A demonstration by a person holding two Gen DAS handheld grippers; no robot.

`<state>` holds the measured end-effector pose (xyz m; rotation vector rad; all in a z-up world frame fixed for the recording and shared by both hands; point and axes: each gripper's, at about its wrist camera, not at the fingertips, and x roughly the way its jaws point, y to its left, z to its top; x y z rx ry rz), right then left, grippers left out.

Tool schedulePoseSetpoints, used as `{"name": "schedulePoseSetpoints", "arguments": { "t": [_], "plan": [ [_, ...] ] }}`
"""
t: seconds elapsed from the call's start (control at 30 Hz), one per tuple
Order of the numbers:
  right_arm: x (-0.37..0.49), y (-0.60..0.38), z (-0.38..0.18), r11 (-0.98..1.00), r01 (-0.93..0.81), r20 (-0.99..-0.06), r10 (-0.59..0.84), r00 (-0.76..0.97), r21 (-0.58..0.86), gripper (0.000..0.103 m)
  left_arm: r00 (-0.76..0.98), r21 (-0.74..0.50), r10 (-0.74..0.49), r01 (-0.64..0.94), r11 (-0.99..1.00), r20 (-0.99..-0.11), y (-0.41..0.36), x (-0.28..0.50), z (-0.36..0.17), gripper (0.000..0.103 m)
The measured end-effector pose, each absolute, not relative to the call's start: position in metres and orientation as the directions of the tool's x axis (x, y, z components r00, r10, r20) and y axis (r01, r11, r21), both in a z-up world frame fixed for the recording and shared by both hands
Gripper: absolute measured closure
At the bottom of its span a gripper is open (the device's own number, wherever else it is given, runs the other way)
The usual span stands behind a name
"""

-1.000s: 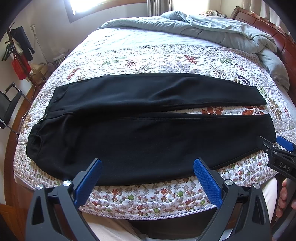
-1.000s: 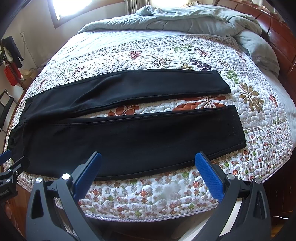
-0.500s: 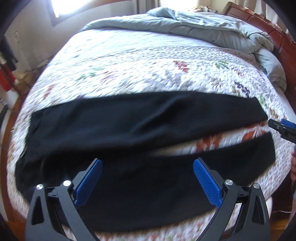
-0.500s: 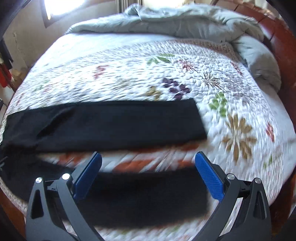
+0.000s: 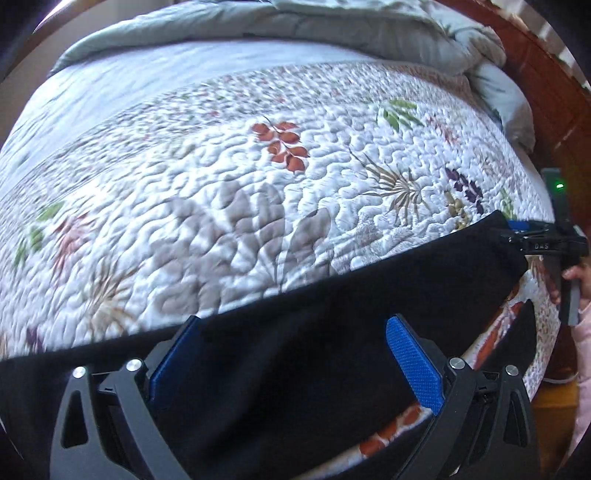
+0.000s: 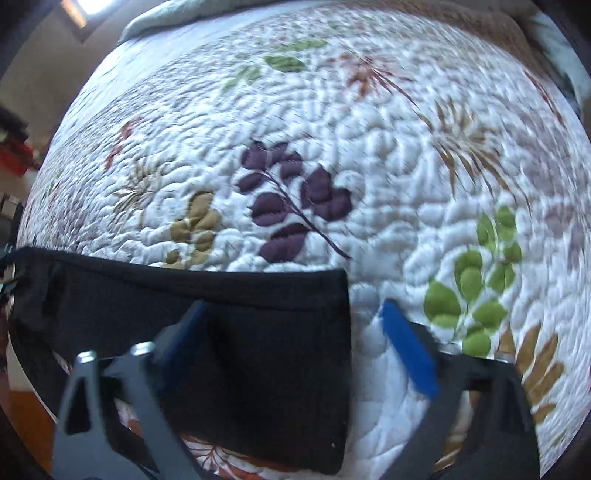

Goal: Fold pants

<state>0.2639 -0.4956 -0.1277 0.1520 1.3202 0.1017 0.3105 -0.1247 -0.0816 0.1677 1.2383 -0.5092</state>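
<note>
Black pants (image 5: pixel 332 332) lie spread flat on a floral quilt (image 5: pixel 258 177). My left gripper (image 5: pixel 291 354) is open, low over the far leg near its upper edge, blue pads (image 5: pixel 413 362) either side of the cloth. My right gripper (image 6: pixel 291 343) is open over the cuff end of the far leg (image 6: pixel 258 332); the cuff's edge lies between its fingers. The right gripper also shows in the left wrist view (image 5: pixel 532 240) at the cuff. The near leg is mostly hidden below both views.
A grey-blue duvet (image 5: pixel 332 29) is bunched at the far side of the bed. A wooden headboard (image 5: pixel 546 92) runs along the right. The quilt (image 6: pixel 369 147) stretches beyond the pants.
Both grippers have moved forward and down, from the near edge of the bed over the near leg to the far leg. The pants have not moved.
</note>
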Motion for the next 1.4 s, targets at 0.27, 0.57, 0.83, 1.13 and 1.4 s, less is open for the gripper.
{"name": "schedulePoseSetpoints", "arguments": {
  "t": [0.27,0.57,0.83,1.13,1.4],
  "plan": [
    [0.248,-0.503,-0.085,0.956,-0.136,-0.909,0.289,0.301,0.259,0.093,0.096,-0.282,-0.400,0.561,0.778,-0.912,-0.151,0.334,-0.102,0.004],
    [0.227,-0.509,-0.016,0.915,-0.245,-0.813,0.399,0.424,0.322,0.095,-0.053,-0.393,-0.526,0.727,0.562,-0.849,-0.178,0.339,-0.100,0.004],
    [0.223,-0.508,0.009,0.897,-0.296,-0.757,0.438,0.485,0.329,0.096,-0.246,-0.563,-0.611,0.722,0.403,-0.753,-0.181,0.335,-0.096,0.004],
    [0.219,-0.512,0.005,0.894,-0.281,-0.740,0.447,0.502,0.349,0.096,-0.139,-0.436,-0.534,0.760,0.482,-0.834,-0.173,0.324,-0.100,0.093],
    [0.204,-0.513,-0.007,0.921,-0.233,-0.757,0.389,0.525,0.312,0.096,0.051,-0.343,-0.554,0.737,0.582,-0.831,-0.157,0.286,-0.058,0.096]
  ]
}}
